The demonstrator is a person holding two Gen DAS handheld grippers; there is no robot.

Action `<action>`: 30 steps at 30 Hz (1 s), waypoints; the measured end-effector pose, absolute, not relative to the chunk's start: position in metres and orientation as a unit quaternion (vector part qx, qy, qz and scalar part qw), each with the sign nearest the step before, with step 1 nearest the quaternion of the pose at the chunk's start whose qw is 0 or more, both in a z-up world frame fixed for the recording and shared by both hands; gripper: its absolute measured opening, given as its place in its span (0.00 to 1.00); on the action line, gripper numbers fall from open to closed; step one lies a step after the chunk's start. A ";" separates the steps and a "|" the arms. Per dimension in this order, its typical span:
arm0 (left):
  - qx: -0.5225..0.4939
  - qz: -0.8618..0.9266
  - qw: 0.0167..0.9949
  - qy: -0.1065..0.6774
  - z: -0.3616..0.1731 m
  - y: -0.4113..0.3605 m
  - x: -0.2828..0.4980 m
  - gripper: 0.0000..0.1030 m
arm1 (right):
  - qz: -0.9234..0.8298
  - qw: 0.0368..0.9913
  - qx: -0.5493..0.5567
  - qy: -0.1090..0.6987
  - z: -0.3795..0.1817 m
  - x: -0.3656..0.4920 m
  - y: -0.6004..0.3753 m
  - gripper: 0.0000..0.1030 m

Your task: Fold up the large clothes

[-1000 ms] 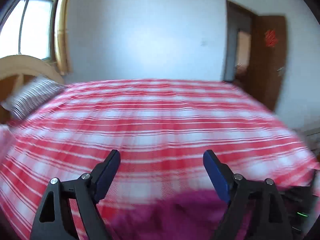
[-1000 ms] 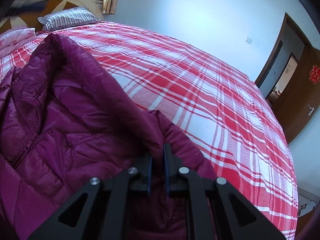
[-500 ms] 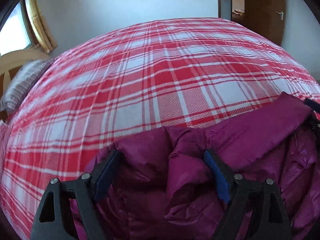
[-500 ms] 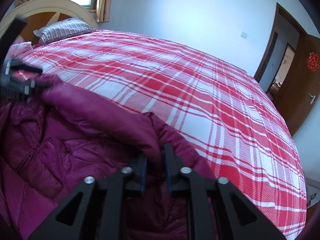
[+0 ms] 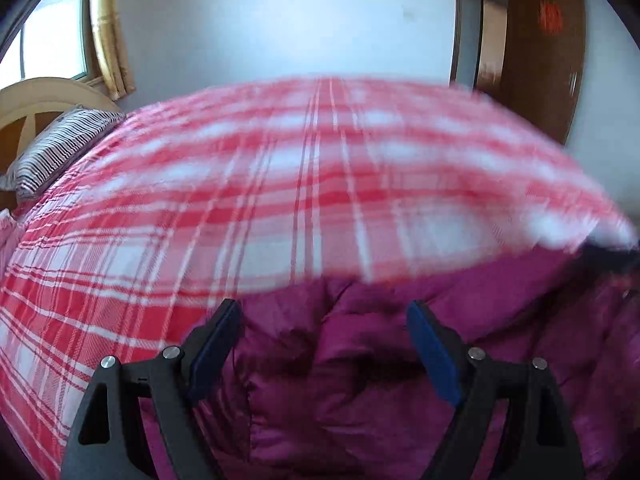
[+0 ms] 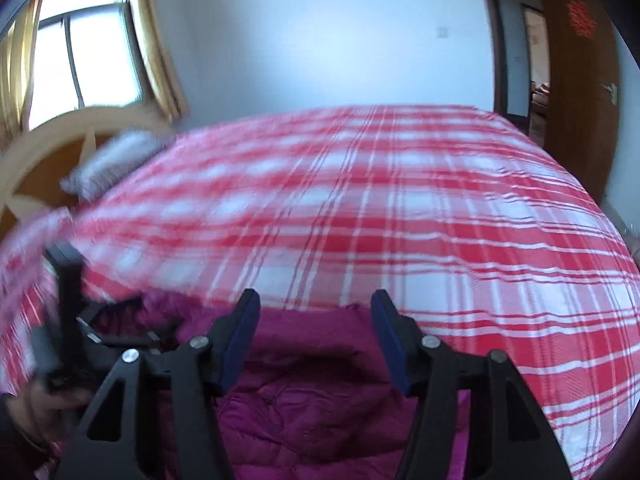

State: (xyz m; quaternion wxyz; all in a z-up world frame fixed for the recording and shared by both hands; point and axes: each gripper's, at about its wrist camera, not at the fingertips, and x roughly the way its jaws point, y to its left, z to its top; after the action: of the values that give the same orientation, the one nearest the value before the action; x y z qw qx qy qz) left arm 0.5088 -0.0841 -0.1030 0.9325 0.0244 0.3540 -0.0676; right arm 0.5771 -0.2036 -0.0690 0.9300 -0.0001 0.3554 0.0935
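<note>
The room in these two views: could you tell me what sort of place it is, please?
Most likely a home bedroom: a bed under a red plaid sheet, a striped pillow against a wooden headboard, and a curtained window.

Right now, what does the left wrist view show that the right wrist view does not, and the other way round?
Only the left wrist view shows the left gripper from behind, jaws wide open over the purple down jacket, and the striped pillow sharply.

Only the right wrist view shows the right gripper, whose jaws have just been opening and press on nothing, the window, and the left gripper seen from the side by the person's hand.

Both show the jacket on the red plaid bedspread, the headboard, the curtain and the brown door.
</note>
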 end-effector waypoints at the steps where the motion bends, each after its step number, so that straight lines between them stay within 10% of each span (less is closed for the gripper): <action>1: 0.020 -0.071 0.936 0.345 -0.096 -0.086 0.507 0.83 | 0.086 0.925 -0.014 0.370 -0.080 0.581 -0.198 0.54; 30: 0.027 -0.050 0.900 0.433 -0.161 -0.099 0.538 0.99 | 0.059 0.907 -0.070 0.411 -0.139 0.584 -0.192 0.55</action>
State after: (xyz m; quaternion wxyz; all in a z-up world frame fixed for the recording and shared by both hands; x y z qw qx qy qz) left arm 0.5382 -0.0987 -0.1612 0.8996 0.0272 0.4331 -0.0496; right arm 0.5839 -0.1922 -0.1387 0.9071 -0.0697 0.4109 0.0592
